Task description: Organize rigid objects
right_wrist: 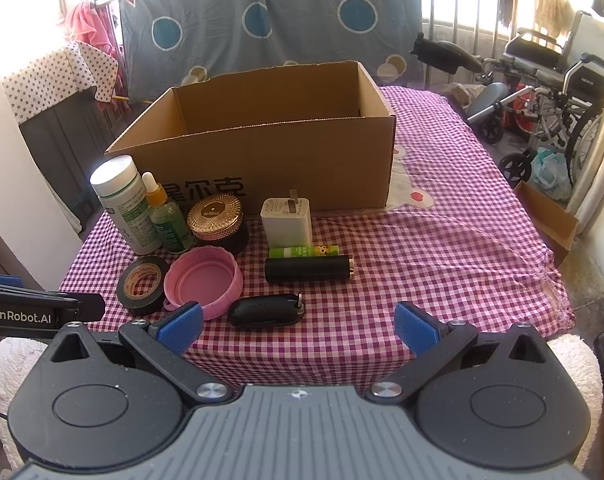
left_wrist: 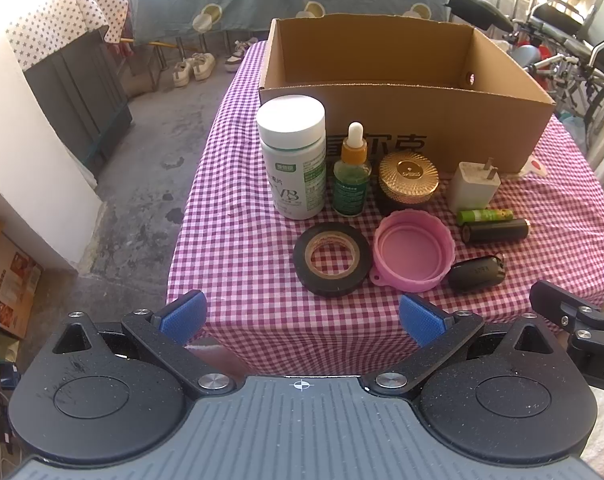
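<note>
Each gripper, left [left_wrist: 301, 315] and right [right_wrist: 298, 326], has a ribbed grey body, 2 black speckled round housings, silver screws and 2 blue textured pads [left_wrist: 184, 316] on black linkage arms. One side bar reads "GenRobot.AI" in white.

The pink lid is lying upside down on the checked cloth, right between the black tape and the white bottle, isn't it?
Not quite. The pink lid does lie upside down on the checked cloth, but it sits between the black tape and the black key fob. The white bottle stands behind the tape. The left wrist view shows this.
</note>
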`<state>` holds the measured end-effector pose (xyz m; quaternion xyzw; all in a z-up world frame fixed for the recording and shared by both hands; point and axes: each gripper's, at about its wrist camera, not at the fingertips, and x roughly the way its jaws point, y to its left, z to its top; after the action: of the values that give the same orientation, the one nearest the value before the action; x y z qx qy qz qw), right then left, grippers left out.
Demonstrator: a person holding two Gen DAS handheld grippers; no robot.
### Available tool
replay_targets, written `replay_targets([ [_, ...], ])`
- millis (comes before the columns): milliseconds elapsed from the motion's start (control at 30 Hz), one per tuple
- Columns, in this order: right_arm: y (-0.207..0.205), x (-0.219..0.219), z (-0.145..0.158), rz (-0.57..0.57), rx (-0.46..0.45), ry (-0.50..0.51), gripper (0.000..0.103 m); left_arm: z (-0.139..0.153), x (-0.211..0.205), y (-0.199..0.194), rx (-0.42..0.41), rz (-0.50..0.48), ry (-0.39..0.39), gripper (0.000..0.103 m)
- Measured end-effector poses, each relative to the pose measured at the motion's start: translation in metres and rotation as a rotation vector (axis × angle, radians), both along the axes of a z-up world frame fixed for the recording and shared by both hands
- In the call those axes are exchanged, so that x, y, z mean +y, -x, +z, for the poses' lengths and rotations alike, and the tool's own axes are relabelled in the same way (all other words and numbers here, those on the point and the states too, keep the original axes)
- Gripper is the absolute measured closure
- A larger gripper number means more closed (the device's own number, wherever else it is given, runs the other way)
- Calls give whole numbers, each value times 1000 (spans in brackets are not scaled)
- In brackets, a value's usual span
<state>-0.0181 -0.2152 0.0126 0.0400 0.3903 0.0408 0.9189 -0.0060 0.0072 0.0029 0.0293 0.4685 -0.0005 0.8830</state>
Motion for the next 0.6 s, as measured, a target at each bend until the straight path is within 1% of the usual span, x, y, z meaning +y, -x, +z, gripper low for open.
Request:
replay_targets([
  [600,-1,4,1,5,-3,4,0,-5,1,-2,17,5,-7,0],
])
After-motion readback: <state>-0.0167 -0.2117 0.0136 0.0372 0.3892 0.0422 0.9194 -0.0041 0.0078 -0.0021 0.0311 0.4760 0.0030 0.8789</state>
